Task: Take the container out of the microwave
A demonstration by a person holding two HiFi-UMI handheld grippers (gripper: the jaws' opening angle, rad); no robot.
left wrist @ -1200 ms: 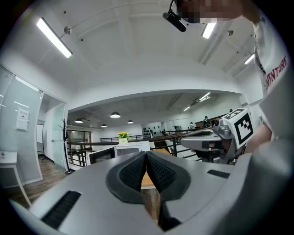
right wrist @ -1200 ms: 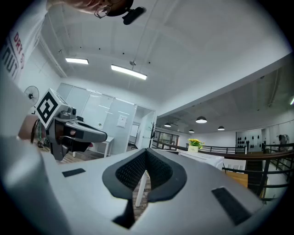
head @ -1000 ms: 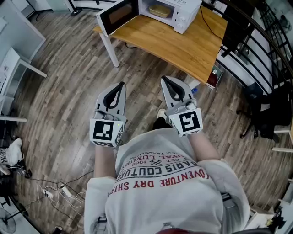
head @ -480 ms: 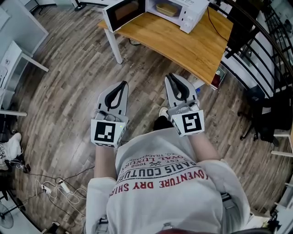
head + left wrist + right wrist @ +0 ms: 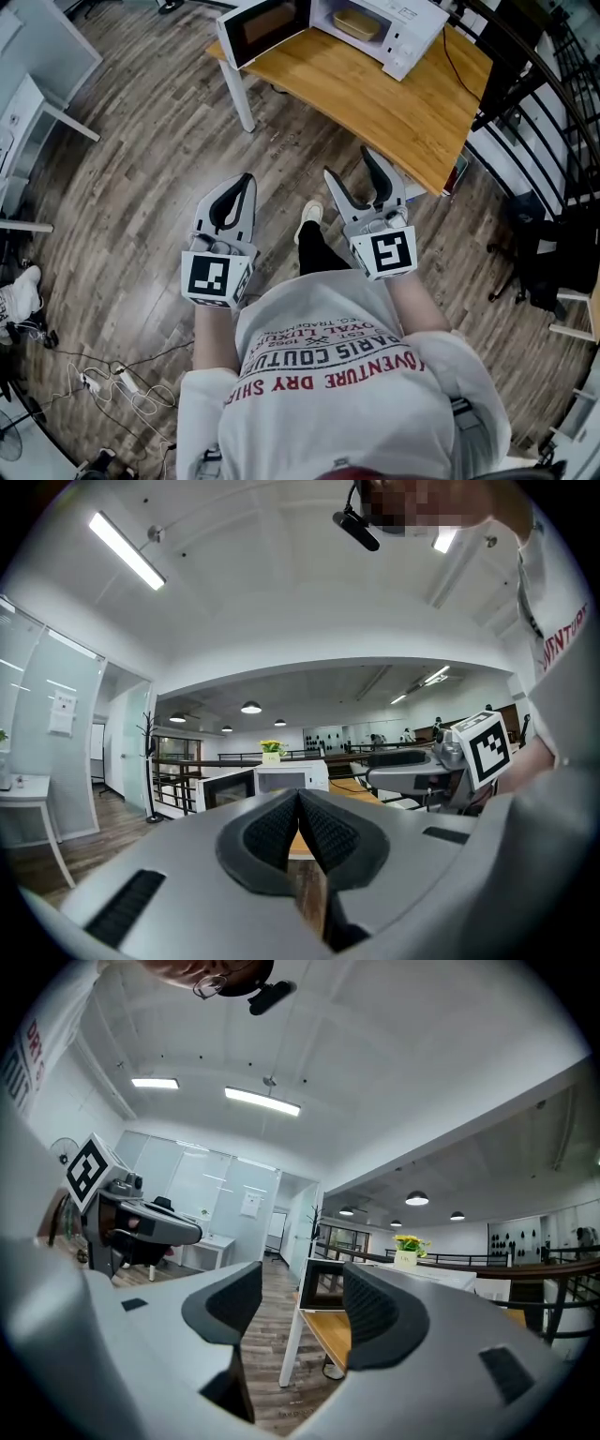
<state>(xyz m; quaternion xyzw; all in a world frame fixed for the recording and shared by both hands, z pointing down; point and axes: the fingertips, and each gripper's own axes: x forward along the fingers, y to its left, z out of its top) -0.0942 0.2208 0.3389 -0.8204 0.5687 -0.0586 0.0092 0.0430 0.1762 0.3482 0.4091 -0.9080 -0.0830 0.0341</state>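
A white microwave stands on a wooden table at the top of the head view, its door swung open to the left. Inside it sits a pale yellowish container. Both grippers are held level over the wood floor, well short of the table. My left gripper is shut with nothing in it; its pads meet in the left gripper view. My right gripper has its jaws opening, and nothing is between its pads. The microwave shows far ahead.
A black railing runs along the right behind the table, with a black chair near it. A white desk stands at the left. Cables and a power strip lie on the floor at lower left. The person's foot is between the grippers.
The right gripper's jaws have gone from shut to wide apart. Both grippers and the person have moved closer to the table. The left gripper stays shut.
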